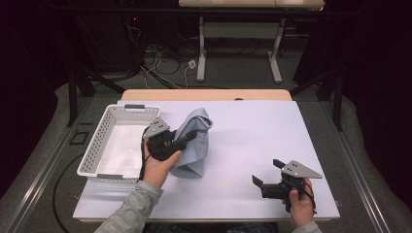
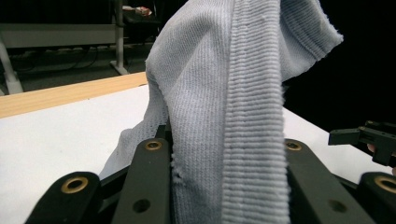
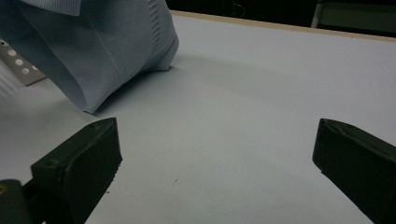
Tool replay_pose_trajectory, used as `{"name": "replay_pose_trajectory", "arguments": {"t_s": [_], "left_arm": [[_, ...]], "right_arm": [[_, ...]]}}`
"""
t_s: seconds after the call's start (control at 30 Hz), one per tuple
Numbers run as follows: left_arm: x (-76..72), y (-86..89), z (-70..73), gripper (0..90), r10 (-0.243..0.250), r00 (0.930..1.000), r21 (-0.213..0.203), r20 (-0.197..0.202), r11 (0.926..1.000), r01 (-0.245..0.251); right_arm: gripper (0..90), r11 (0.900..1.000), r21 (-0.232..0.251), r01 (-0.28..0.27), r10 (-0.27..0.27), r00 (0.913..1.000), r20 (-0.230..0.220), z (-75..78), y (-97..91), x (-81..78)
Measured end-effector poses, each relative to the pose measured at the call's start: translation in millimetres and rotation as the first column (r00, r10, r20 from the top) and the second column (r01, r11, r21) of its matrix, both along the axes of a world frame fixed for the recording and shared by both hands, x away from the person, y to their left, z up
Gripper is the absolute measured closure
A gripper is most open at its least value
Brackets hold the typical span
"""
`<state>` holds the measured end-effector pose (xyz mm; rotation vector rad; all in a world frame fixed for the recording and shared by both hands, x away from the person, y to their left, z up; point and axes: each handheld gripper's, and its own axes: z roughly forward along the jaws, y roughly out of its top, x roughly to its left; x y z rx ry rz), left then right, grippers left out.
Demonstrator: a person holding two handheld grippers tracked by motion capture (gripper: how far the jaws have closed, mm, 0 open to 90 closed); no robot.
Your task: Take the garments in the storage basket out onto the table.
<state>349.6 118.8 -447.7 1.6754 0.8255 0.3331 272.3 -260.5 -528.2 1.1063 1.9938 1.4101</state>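
Basket (image 1: pixel 99 141) at the table's (image 1: pixel 252 141) left — cloth (image 1: pixel 194 145) just beside it.

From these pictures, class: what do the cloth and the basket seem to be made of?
Cloth: pale blue-grey knit fabric, soft and matte; ribbed rows show and it drapes in folds. Basket: probably white plastic, going by its even rows of punched holes and moulded rim.

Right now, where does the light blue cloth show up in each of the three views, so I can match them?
High view: light blue cloth left of centre, beside the white basket, held up by the left tool.
Left gripper view: cloth fills the centre, rising from between the jaws.
Right gripper view: cloth at upper left, lower edge on the table.
Shared landmark: the white tabletop.
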Motion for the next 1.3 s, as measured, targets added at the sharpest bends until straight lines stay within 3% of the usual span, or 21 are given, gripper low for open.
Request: {"name": "replay_pose_trajectory", "arguments": {"t_s": [0.27, 0.5, 0.87, 1.07, 1.3], "left_arm": [[0.3, -5.0, -5.6, 68.6, -0.004, 1.0, 0.017, -0.005, 0.9999, 0.004], [1.3, -13.2, -20.9, 67.4, -0.013, 0.9991, 0.018, -0.042, 0.9997, 0.013], [2.9, -30.5, -49.5, 65.8, -0.026, 0.9963, 0.077, -0.082, 0.9965, 0.033], [5.0, -41.0, -65.1, 64.6, -0.016, 0.9933, 0.089, -0.114, 0.9957, 0.026], [6.3, -53.0, -74.1, 61.0, -0.028, 0.9918, 0.111, -0.124, 0.9929, 0.042]], "right_arm": [[1.0, 1.0, 0.001, -0.001, 0.001, 1.0, -0.001, 0.2, 0.3, -0.3], [1.0, 1.0, 0.002, 0.004, -0.004, 1.0, 0.001, 0.3, -0.1, -0.5], [1.0, 1.0, 0.004, 0.0, 0.0, 1.0, 0.005, 0.4, -0.1, -0.5], [1.0, 1.0, 0.001, -0.003, 0.003, 1.0, 0.007, 0.6, -0.4, -0.7], [1.0, 1.0, 0.007, 0.001, -0.001, 1.0, 0.008, 1.3, -1.8, -2.6]]}}
